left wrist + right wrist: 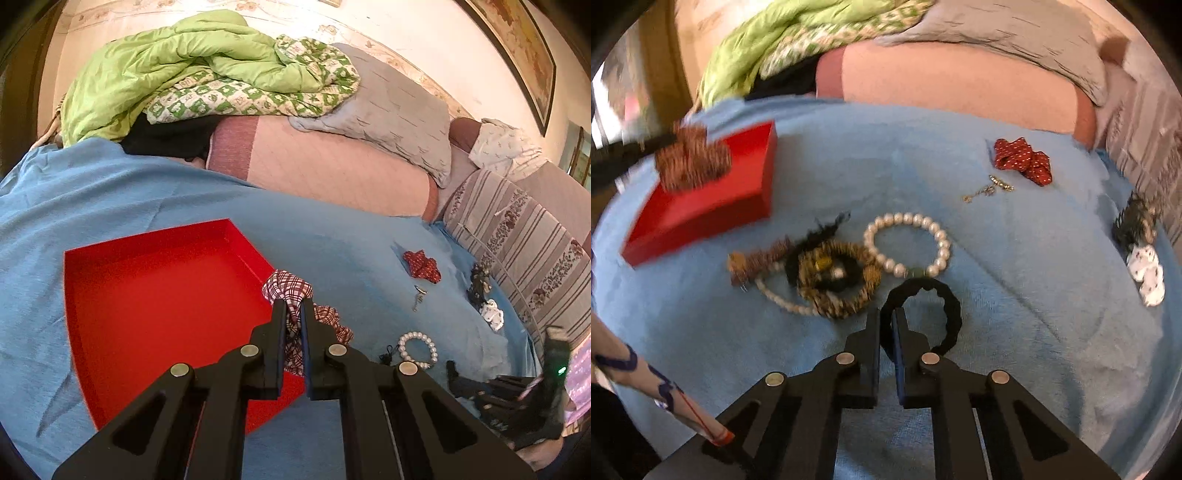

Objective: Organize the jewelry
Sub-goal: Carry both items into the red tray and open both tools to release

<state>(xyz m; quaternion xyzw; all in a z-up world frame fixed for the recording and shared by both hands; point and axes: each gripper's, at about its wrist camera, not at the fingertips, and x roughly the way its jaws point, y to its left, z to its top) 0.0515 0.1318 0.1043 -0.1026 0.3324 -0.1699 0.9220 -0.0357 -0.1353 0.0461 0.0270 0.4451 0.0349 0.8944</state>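
Observation:
My left gripper (293, 306) is shut on a brown-and-white plaid scrunchie (286, 286), which it holds over the right edge of the open red box (155, 295). The box's inside is bare. My right gripper (886, 315) is shut on the left rim of a black hair tie (955, 314) that lies on the blue cloth (1034, 332). Just beyond it are a pearl bracelet (908, 221) and a gold-and-black scrunchie (846, 306) over a string of pearls. In the right wrist view the red box (701, 206) and plaid scrunchie (690, 158) show blurred at far left.
A red dotted scrunchie (1023, 160), a small chain (990, 188), a dark hair piece (1134, 221) and a white spotted one (1147, 273) lie to the right. Pillows and a green quilt (166, 74) pile up behind. A patterned sleeve (646, 384) crosses the lower left.

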